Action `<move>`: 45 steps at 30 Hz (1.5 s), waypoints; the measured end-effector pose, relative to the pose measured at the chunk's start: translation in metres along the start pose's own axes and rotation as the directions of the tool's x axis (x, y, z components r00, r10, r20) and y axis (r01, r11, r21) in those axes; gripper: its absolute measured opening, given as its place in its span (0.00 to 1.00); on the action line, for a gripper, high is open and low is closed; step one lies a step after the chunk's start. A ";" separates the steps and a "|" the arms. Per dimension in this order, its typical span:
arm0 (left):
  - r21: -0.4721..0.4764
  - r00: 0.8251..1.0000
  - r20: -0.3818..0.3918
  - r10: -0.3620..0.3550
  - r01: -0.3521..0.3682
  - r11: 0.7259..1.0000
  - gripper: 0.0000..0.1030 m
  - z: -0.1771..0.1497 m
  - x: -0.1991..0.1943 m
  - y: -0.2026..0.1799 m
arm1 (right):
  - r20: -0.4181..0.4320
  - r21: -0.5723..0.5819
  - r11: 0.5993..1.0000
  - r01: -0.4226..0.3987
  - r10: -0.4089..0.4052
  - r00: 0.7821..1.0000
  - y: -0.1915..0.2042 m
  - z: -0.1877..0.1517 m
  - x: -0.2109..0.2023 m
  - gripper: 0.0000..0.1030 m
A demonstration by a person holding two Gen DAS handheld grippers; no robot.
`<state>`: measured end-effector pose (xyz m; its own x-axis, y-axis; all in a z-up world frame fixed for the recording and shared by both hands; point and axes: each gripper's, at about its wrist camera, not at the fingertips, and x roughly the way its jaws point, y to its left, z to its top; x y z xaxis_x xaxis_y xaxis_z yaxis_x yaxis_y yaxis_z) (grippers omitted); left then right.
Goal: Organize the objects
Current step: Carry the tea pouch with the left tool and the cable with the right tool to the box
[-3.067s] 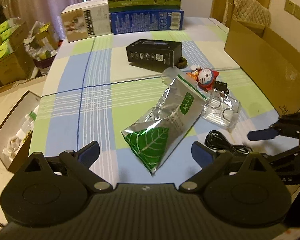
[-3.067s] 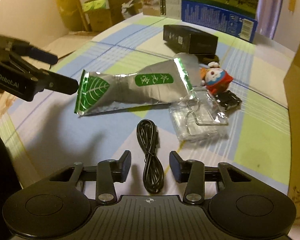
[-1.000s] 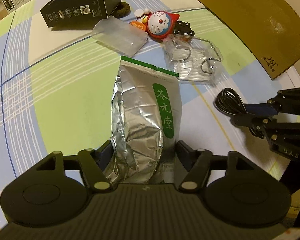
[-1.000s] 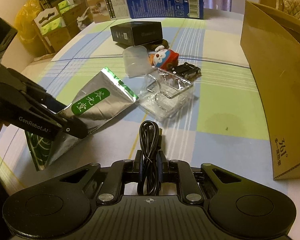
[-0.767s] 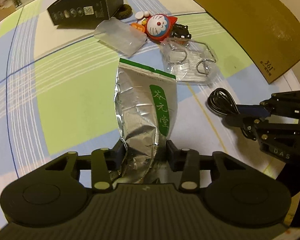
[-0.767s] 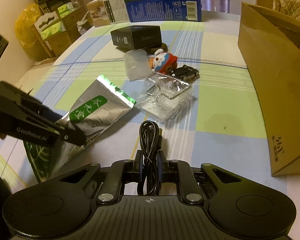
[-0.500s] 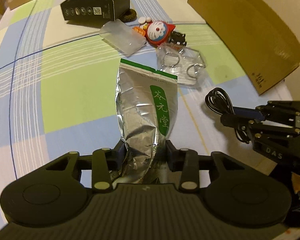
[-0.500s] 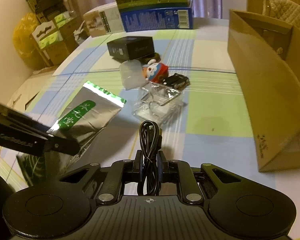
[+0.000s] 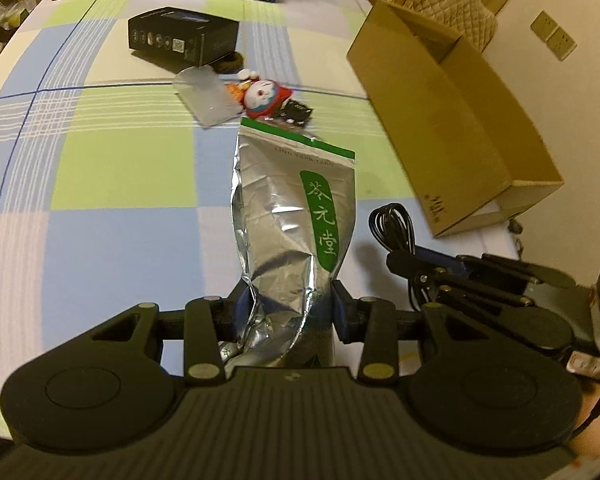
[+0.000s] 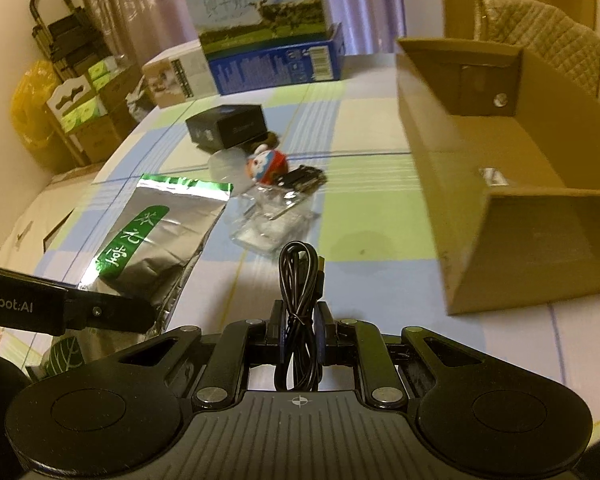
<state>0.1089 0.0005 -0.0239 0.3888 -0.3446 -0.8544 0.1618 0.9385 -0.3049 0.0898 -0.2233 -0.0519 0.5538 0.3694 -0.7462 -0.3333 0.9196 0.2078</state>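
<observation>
The left gripper (image 9: 291, 305) pinches the foil tea pouch (image 9: 294, 224) at its crumpled lower end; the pouch extends toward 12 o'clock above the checked tablecloth (image 9: 120, 168). Foil is light, limp and slippery, so grip across the filled body. The right gripper (image 10: 299, 334) is clamped on the coiled black cable (image 10: 300, 280), which is flexible; hold mid-bundle. The open cardboard box (image 10: 500, 184) stands at 2 o'clock.

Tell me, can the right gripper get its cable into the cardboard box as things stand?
Probably yes. The right gripper is shut on the black cable, and the cardboard box lies open-topped just ahead to its right, with nothing between them.
</observation>
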 end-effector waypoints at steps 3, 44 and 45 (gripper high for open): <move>-0.019 1.000 0.017 -0.005 0.006 1.000 0.34 -0.005 -0.004 -0.011 | 0.017 0.009 1.000 0.011 -0.012 1.000 -0.006 0.000 -0.012 0.11; 0.040 0.989 0.101 -0.112 0.108 0.993 0.34 0.041 -0.015 -0.132 | 0.208 0.087 0.986 0.143 -0.158 0.965 -0.106 0.056 -0.110 0.11; 0.042 0.987 0.103 -0.120 0.116 0.992 0.34 0.045 -0.014 -0.137 | 0.212 0.086 0.985 0.150 -0.165 0.963 -0.112 0.060 -0.112 0.11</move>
<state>0.1219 -0.1244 0.0491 0.4575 -0.4550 -0.7640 0.2441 0.8904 -0.3841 0.1110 -0.3593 0.0463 0.7504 0.2324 -0.6188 -0.1799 0.9726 0.1472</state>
